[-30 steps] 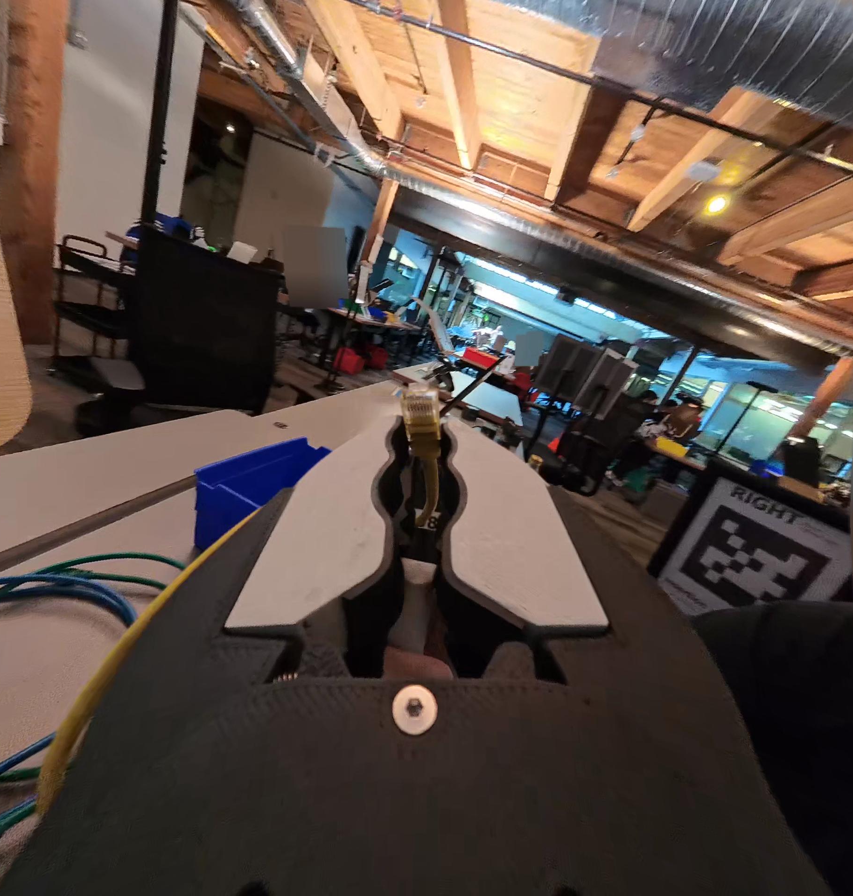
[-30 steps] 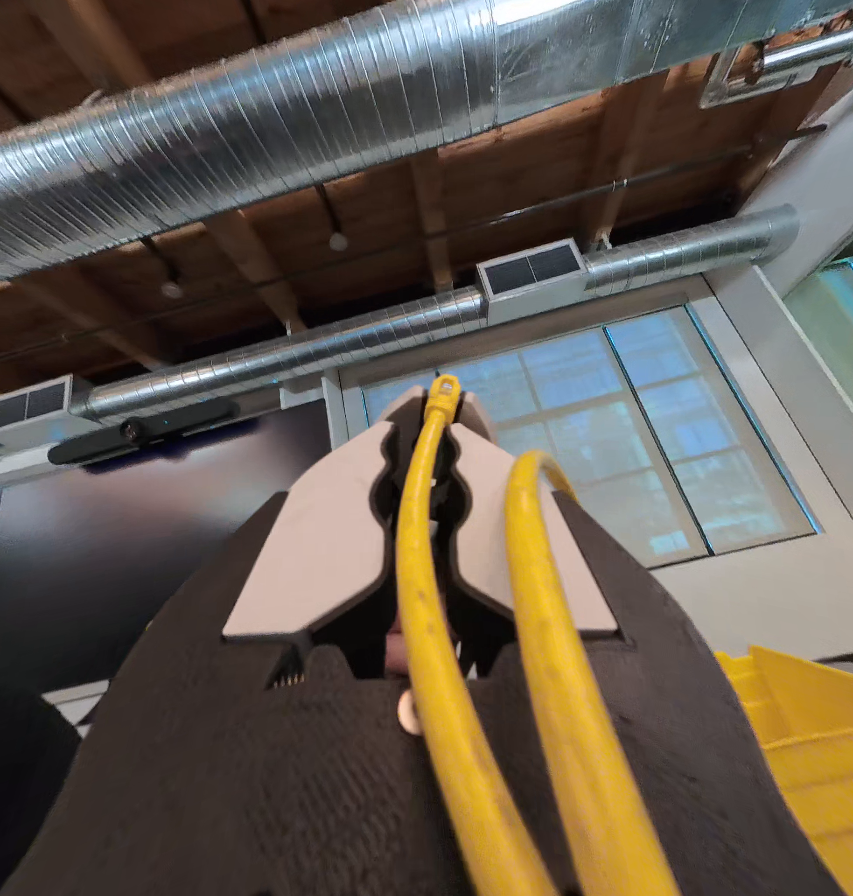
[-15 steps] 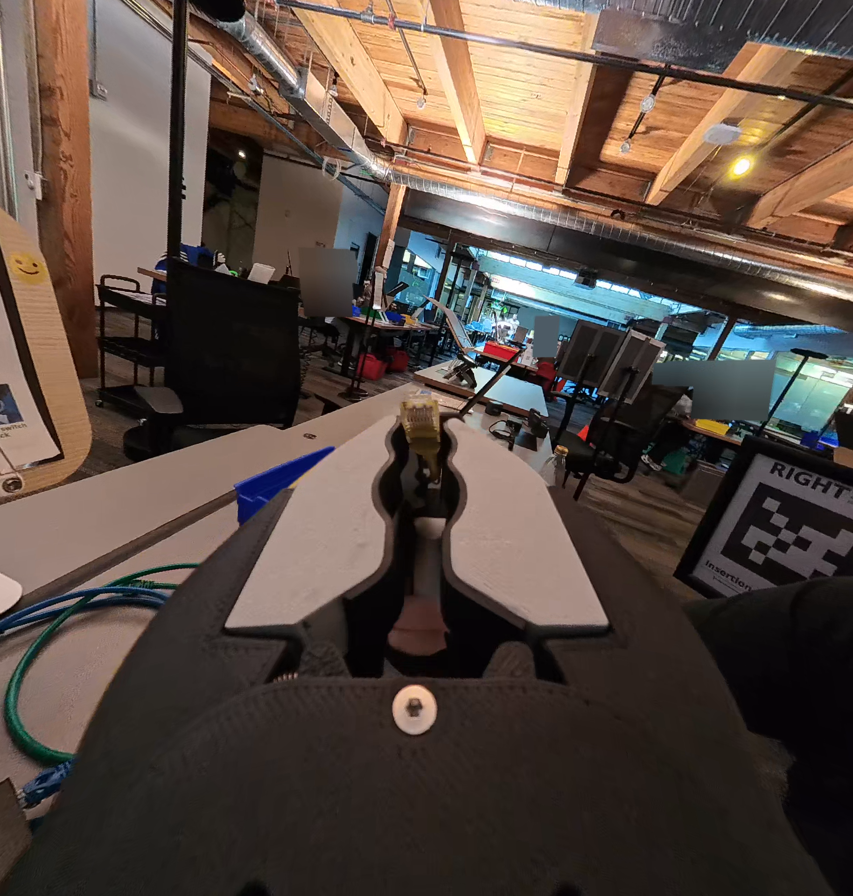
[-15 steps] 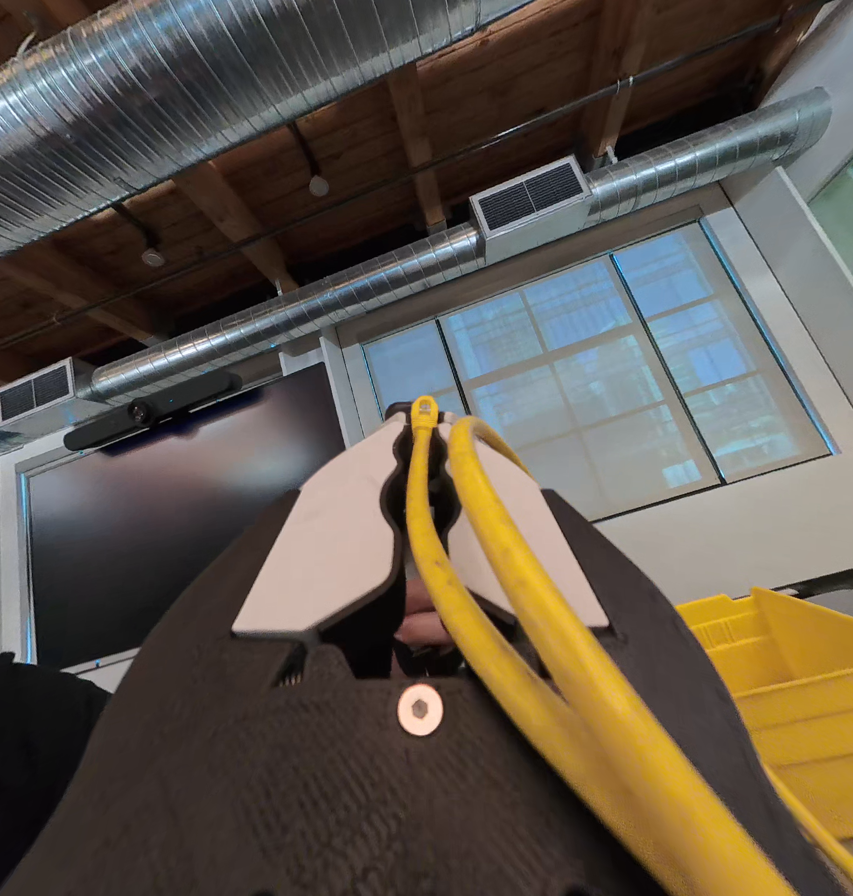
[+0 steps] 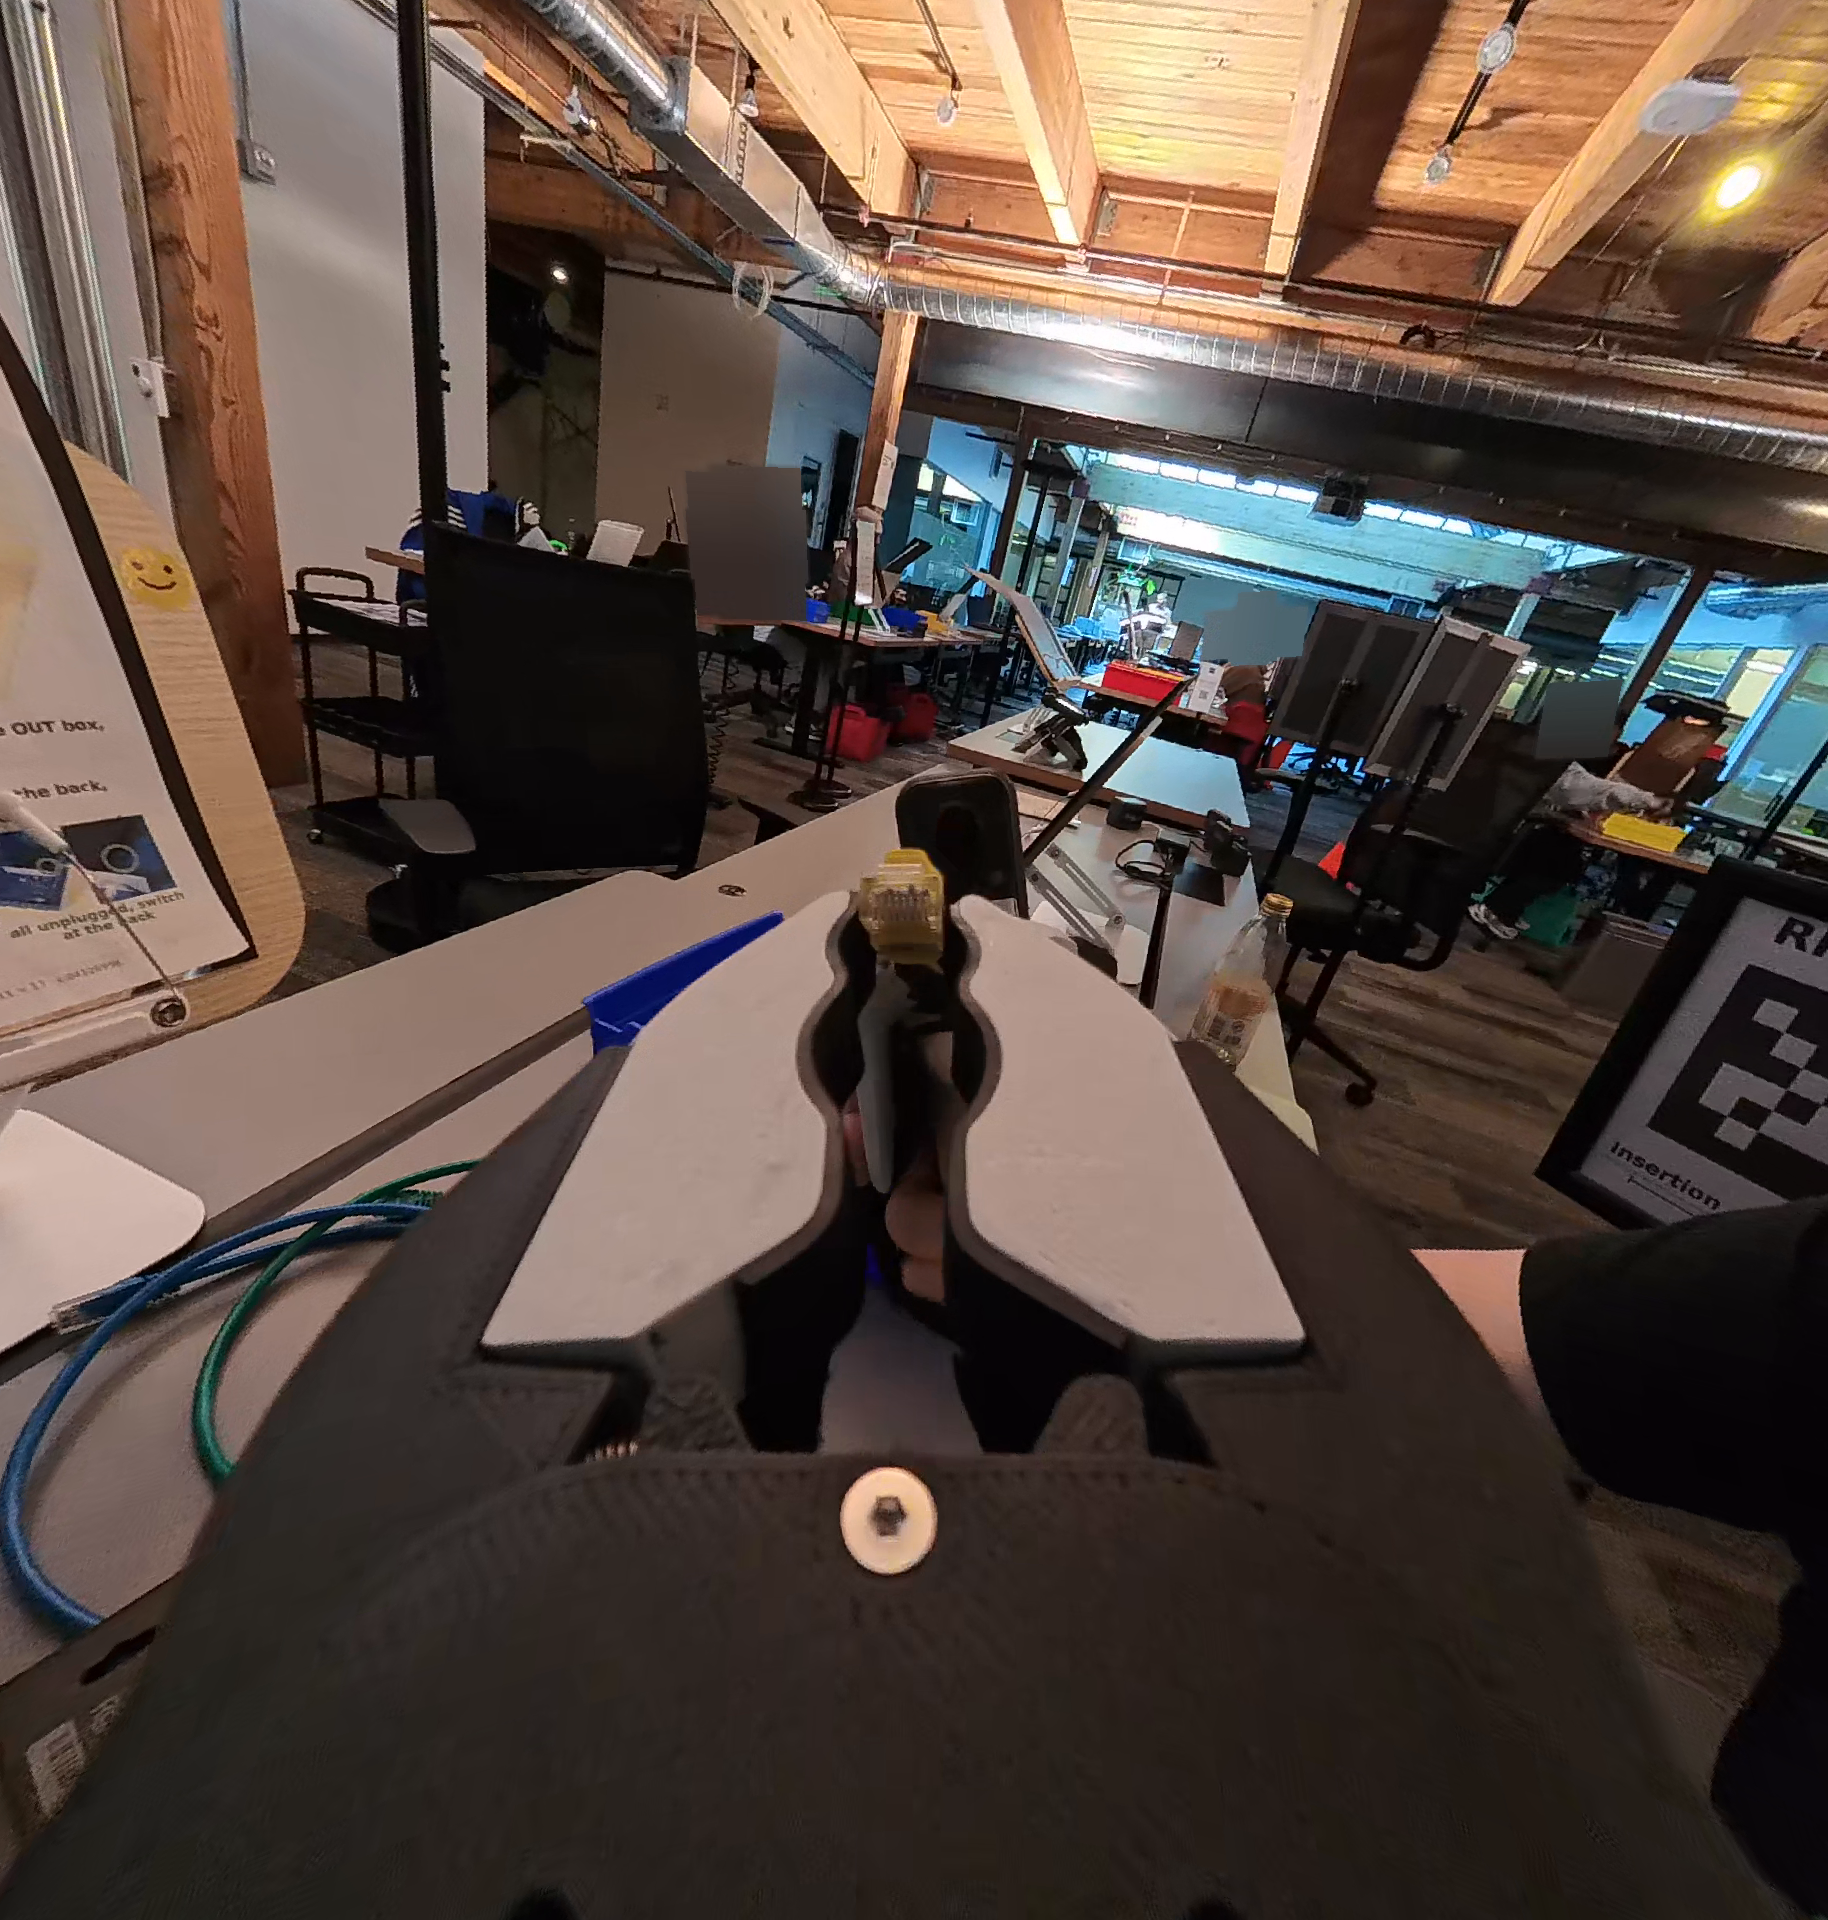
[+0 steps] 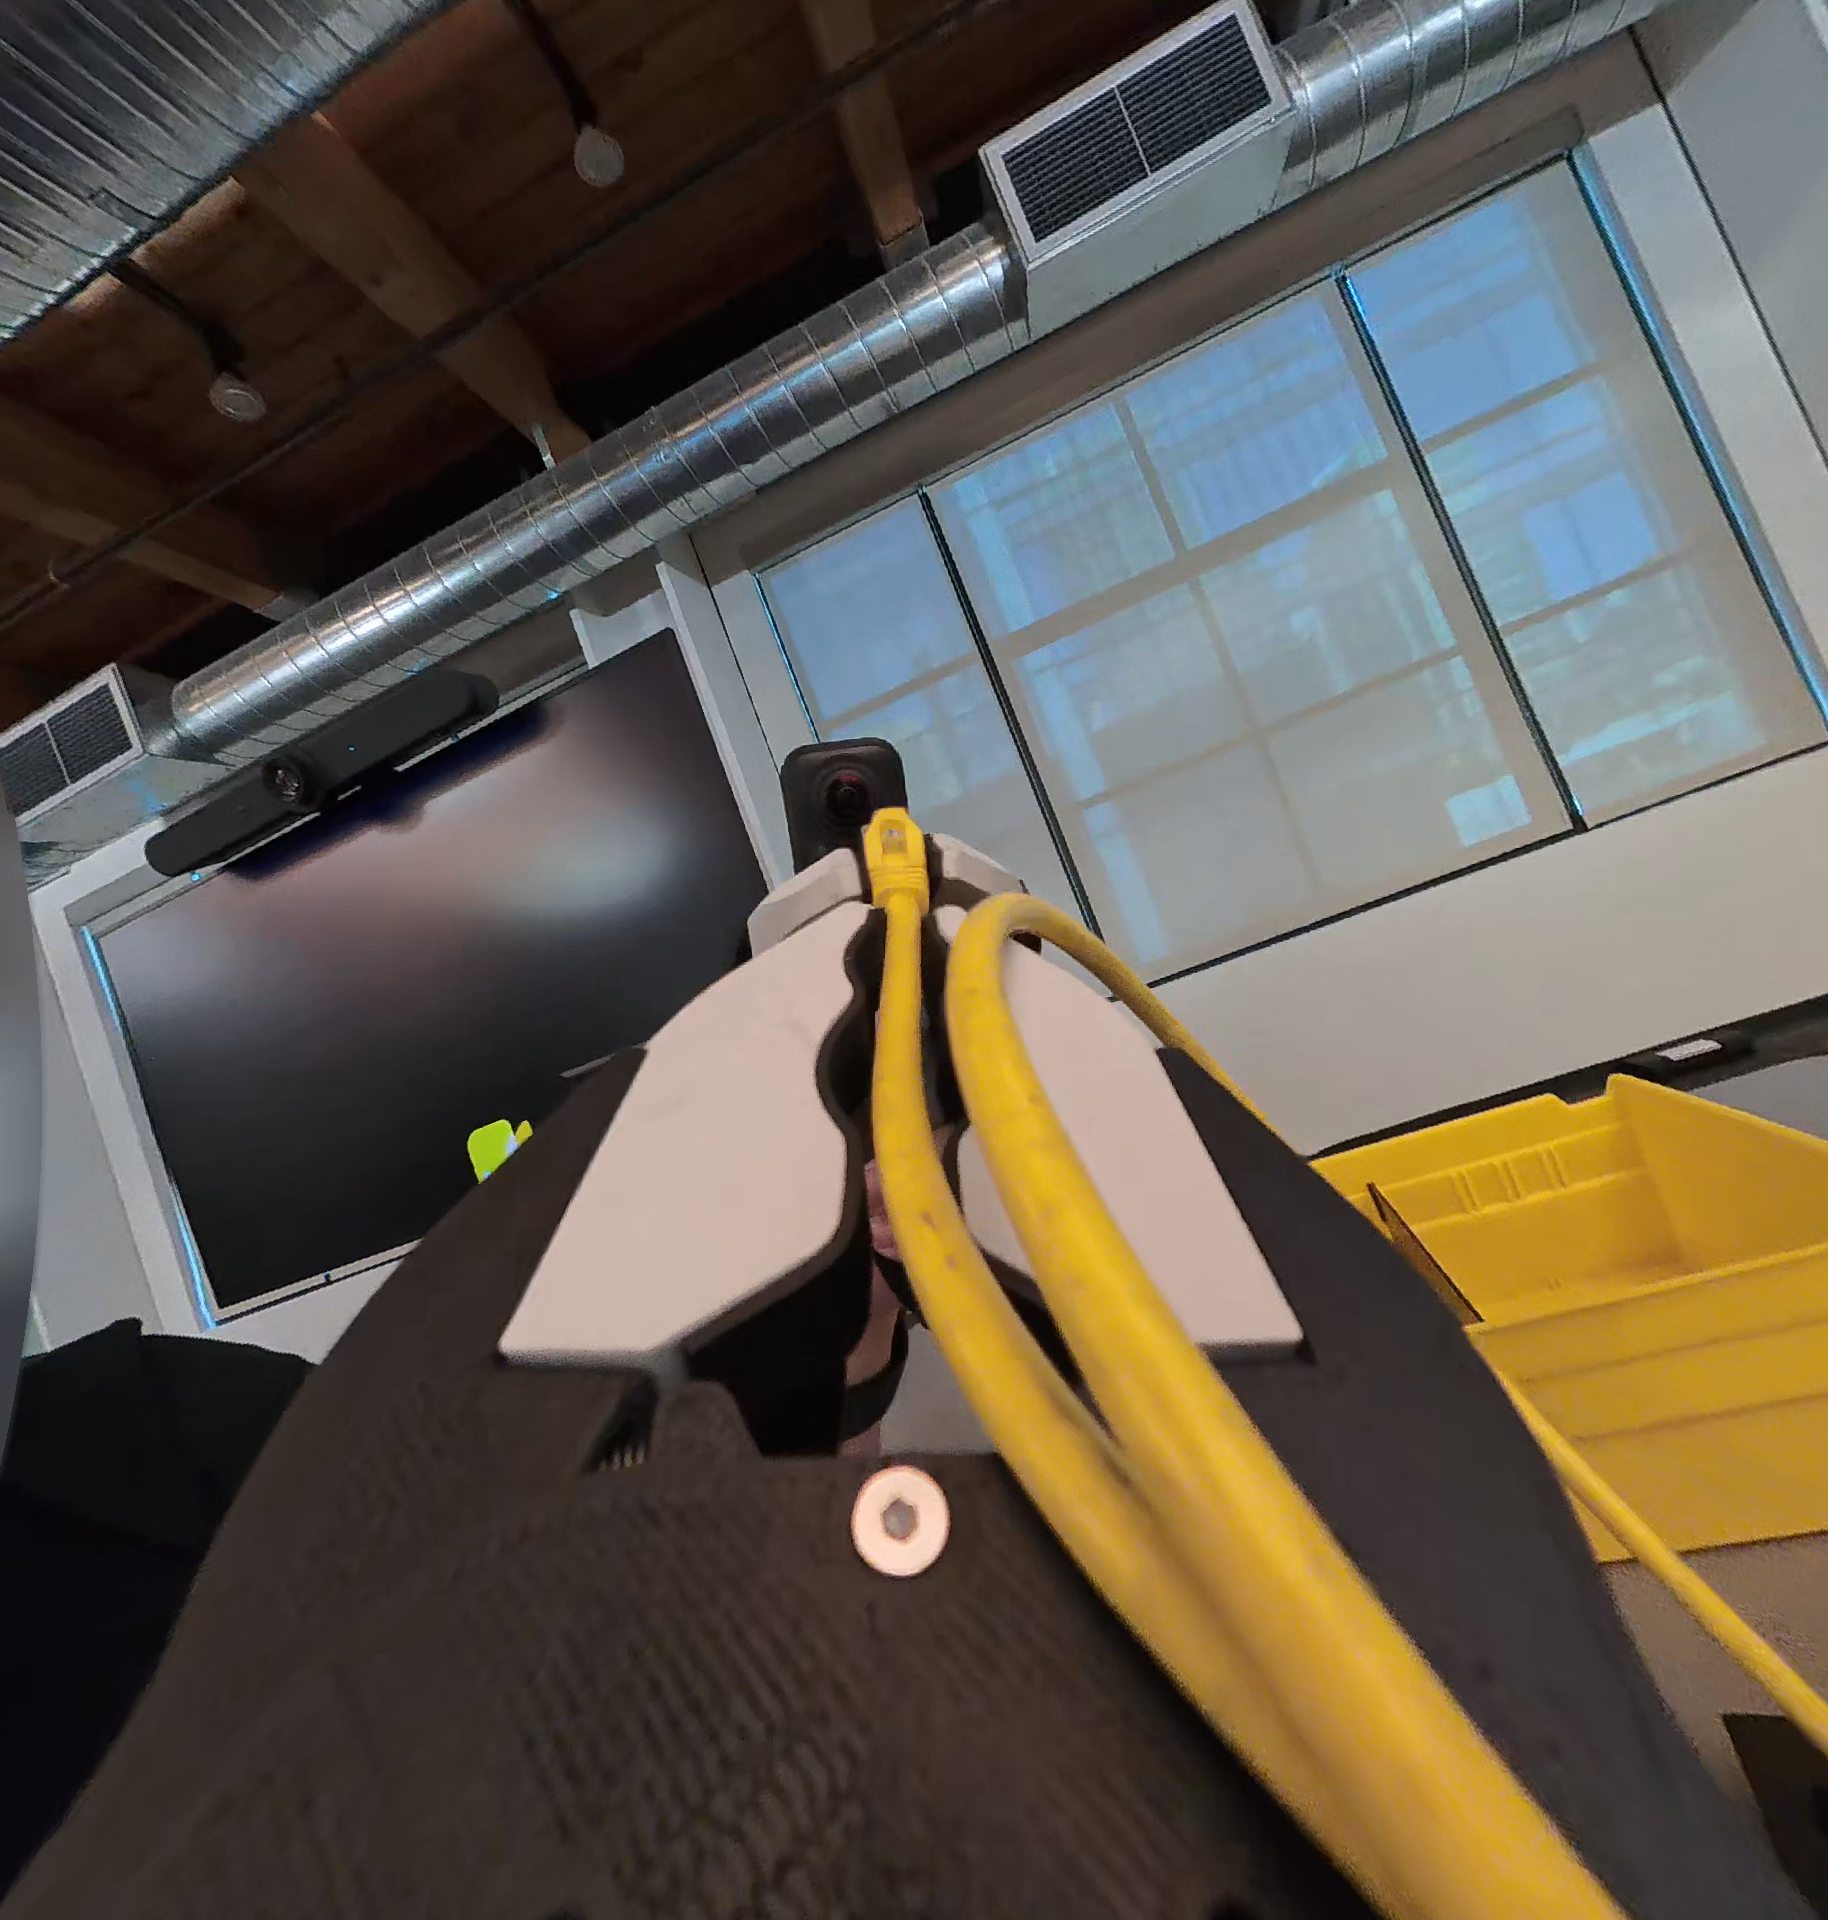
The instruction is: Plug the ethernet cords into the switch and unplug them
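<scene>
My left gripper (image 5: pixel 902 920) is shut on a yellow ethernet plug (image 5: pixel 899 896) that sticks out past the fingertips, held above the grey table (image 5: pixel 297 1070). My right gripper (image 6: pixel 894 896) is shut on the other yellow plug (image 6: pixel 895 847). Its yellow cord (image 6: pixel 1003 1195) runs back between the fingers, loops over the right finger and drops away to the right. A blue cord (image 5: pixel 68 1403) and a green cord (image 5: pixel 235 1340) lie loose on the table at the left. A dark box corner (image 5: pixel 53 1725) shows at the bottom left; I cannot tell if it is the switch.
A blue bin (image 5: pixel 671 982) sits behind the left fingers. A black camera on a stand (image 5: pixel 960 831) is just beyond the tips and also shows in the right wrist view (image 6: pixel 839 795). A sign stand (image 5: pixel 68 862) is left, a framed marker (image 5: pixel 1741 1060) right, a yellow bin (image 6: pixel 1575 1278) right. My two grippers' fingertips are within a few centimetres of each other.
Both grippers have tilted downward while staying shut on the plugs. The black camera has come into view behind the tips, and more of the table and the yellow bin shows.
</scene>
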Tool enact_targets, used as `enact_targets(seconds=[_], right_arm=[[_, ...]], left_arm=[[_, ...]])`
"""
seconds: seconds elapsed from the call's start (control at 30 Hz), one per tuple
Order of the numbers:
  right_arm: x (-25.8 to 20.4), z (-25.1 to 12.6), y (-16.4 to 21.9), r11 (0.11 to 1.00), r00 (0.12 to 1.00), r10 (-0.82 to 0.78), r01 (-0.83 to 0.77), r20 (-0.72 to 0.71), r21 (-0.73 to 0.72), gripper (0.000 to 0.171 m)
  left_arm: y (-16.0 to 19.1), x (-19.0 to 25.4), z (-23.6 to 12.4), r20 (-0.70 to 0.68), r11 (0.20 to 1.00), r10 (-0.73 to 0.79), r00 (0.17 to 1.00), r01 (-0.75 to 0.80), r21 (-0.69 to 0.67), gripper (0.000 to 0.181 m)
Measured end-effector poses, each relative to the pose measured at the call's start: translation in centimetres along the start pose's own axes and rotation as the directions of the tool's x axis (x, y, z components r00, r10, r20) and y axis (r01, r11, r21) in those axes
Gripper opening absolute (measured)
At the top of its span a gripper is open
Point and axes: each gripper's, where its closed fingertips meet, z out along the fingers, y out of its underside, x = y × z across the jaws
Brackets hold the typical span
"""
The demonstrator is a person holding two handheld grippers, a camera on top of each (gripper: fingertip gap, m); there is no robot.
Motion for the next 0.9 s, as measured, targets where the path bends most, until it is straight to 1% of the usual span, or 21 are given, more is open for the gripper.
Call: enact_targets(seconds=[0.3, 0.57, 0.77, 0.9], right_arm=[[-0.14, -0.07, 0.14, 1.0, 1.0, 0.0, 0.0, 0.014, -0.028, 0.007], [-0.33, -0.12, 0.11, 1.0, 1.0, 0.011, -0.01, 0.029, -0.023, 0.008], [-0.29, -0.19, 0.25, 0.999, 1.0, -0.015, 0.016, 0.02, -0.05, 0.007], [-0.3, -0.25, 0.18, 0.999, 1.0, -0.014, 0.015, 0.02, -0.044, 0.007]], left_arm=[[0.26, 0.18, -0.1, -0.008, 0.999, 0.01, 1.0, -0.011, -0.031, 0.011], [0.4, 0.35, -0.1, -0.008, 0.999, 0.024, 1.0, -0.024, -0.047, 0.011], [0.54, 0.35, -0.07, -0.004, 0.998, 0.034, 0.999, -0.035, -0.059, 0.011], [0.55, 0.36, 0.05, -0.001, 0.997, 0.043, 0.999, -0.043, -0.058, 0.011]])
